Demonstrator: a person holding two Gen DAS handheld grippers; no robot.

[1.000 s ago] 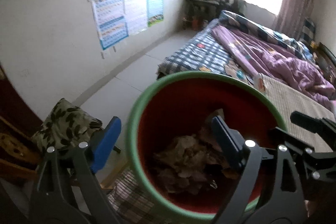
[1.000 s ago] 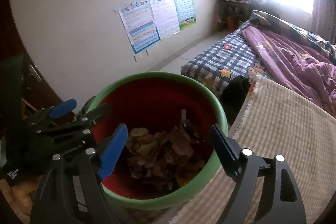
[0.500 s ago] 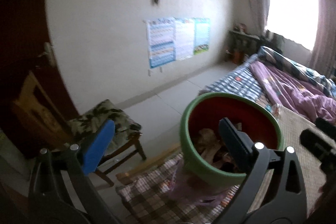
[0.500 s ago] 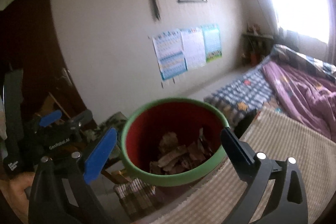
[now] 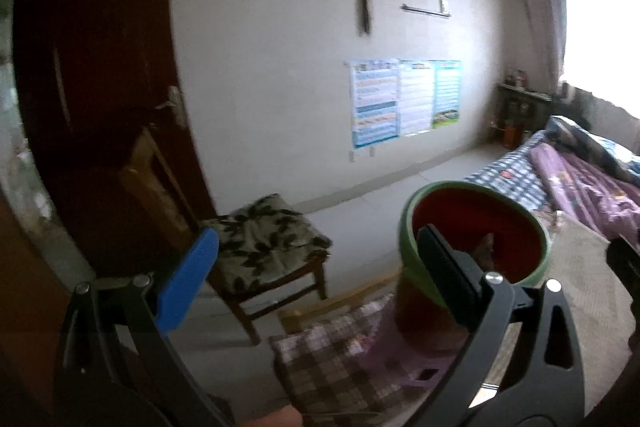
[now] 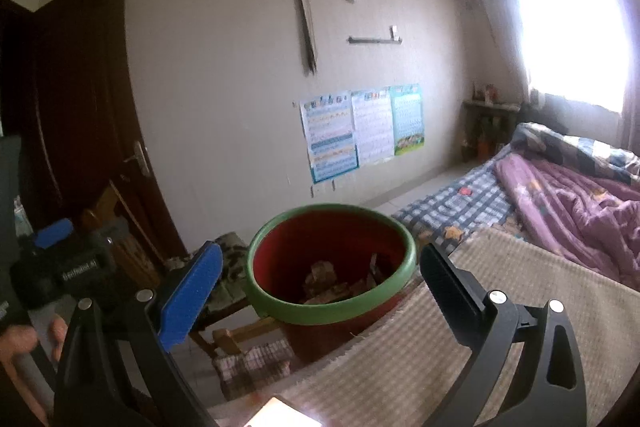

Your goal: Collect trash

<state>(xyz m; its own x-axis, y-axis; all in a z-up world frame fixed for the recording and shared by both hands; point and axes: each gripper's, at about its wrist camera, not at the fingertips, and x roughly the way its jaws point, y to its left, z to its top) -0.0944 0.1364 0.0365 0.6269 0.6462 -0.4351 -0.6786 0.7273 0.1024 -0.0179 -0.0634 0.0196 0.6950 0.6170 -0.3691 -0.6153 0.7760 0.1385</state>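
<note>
The red bin [image 6: 331, 267] with the green rim stands at the bed's [image 6: 540, 267] near end, scraps lying inside. Both hand-held grippers, left [image 5: 316, 277] and right [image 6: 320, 291], have just spread wide and hold nothing: a drop looks finished. Next comes finding more trash to pinch.

Bin [image 6: 280, 309]: smooth plastic, red w/ green rim. Chair [image 5: 244, 301]: wood frame, cloth cushion. Bed mat [image 6: 520, 307]: coarse woven. Door [image 5: 80, 67]: dark glossy wood. Wall posters [image 6: 360, 131]: paper.
</note>
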